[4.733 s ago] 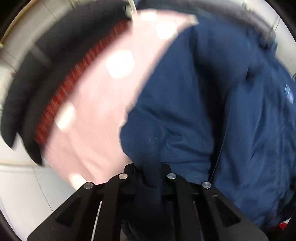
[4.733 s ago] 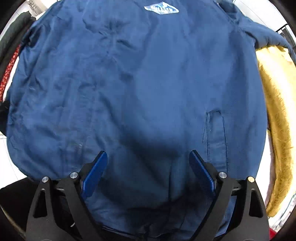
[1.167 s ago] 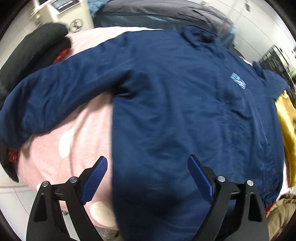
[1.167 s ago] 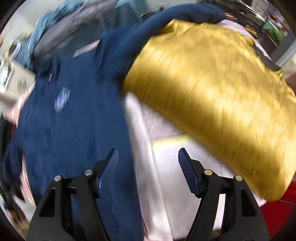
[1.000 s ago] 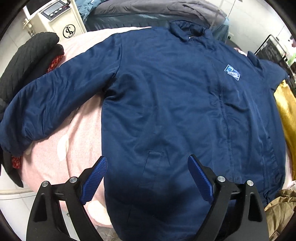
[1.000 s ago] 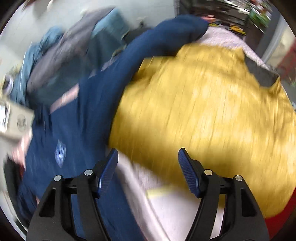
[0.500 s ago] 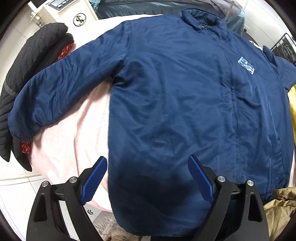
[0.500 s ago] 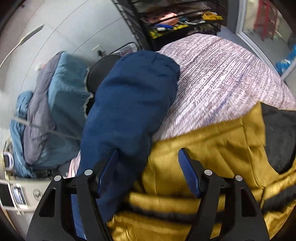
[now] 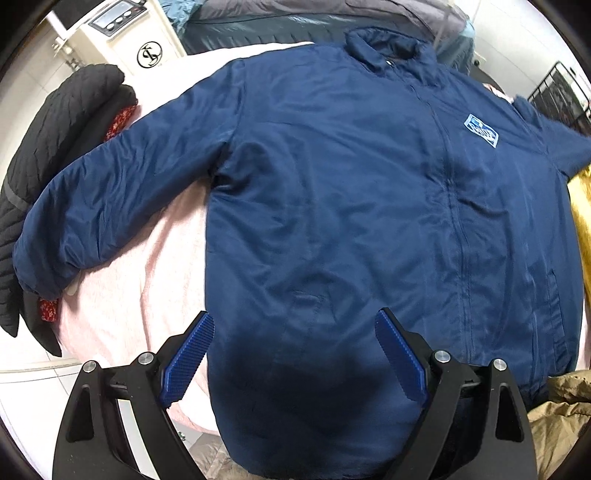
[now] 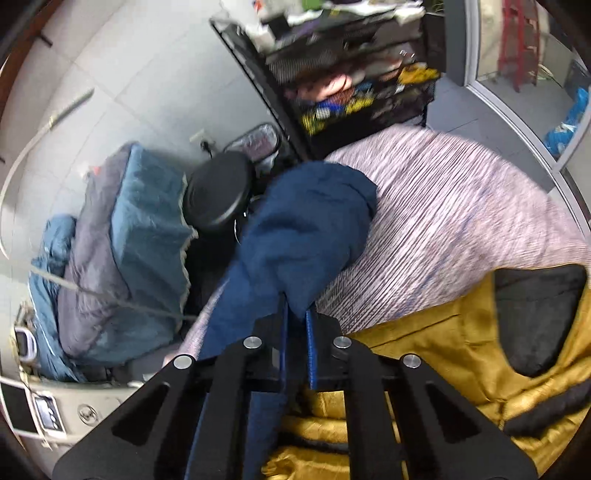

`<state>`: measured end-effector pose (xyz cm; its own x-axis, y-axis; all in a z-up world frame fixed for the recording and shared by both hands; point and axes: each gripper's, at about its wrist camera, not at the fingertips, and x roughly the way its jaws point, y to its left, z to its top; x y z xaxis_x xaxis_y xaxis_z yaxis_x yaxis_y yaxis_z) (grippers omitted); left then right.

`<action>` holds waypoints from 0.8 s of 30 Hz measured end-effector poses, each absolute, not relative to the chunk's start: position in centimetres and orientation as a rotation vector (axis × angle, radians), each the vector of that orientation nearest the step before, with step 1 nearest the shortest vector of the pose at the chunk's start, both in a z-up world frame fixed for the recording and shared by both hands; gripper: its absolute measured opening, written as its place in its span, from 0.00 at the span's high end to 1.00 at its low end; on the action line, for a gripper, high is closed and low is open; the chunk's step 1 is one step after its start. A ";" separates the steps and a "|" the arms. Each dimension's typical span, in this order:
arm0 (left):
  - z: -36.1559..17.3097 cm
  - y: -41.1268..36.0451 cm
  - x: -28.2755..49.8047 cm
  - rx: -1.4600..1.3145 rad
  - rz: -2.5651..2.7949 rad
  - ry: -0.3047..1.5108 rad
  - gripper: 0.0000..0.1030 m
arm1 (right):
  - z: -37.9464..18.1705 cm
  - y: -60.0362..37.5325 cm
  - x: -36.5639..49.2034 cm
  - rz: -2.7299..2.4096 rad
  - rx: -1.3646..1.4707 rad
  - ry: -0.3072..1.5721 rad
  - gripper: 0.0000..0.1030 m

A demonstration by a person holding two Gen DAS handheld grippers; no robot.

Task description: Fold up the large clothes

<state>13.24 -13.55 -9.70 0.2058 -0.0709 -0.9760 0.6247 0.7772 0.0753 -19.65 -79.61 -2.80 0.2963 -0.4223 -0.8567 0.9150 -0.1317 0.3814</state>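
A large navy jacket (image 9: pixel 332 192) lies front up and spread out on a pink cover (image 9: pixel 140 291), its collar far from me and one sleeve (image 9: pixel 110 195) stretched out to the left. My left gripper (image 9: pixel 291 332) hovers open above the jacket's hem, nothing between its blue pads. In the right wrist view the jacket's other sleeve (image 10: pixel 306 236) lies over a striped pinkish cloth (image 10: pixel 461 206). My right gripper (image 10: pixel 295 317) is shut on that sleeve near its cuff, the fabric pinched between the pads.
A mustard-yellow padded jacket (image 10: pixel 424 354) lies right beside the held sleeve. Black quilted clothing (image 9: pixel 55 122) hangs off the left edge. Blue and grey bedding (image 10: pixel 122 236), a black round stool (image 10: pixel 218 192), a wire shelf rack (image 10: pixel 351 77) and a white machine (image 9: pixel 122 33) stand around.
My right gripper swung from the yellow jacket over to the far sleeve and shut on its cuff end. The left gripper stayed open above the hem.
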 end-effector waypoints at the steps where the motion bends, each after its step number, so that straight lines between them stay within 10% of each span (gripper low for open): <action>1: -9.7 -13.3 13.5 0.507 -0.515 1.278 0.16 | -1.9 -79.2 -19.5 -1.258 1.192 0.538 0.93; 12: -9.9 -10.3 15.6 0.492 -0.496 1.193 0.16 | 11.1 -63.2 1.9 -0.890 0.504 0.706 0.93; 24: -9.6 -6.0 15.6 0.472 -0.394 1.172 0.16 | 3.1 -35.1 23.1 -0.336 0.229 0.930 0.94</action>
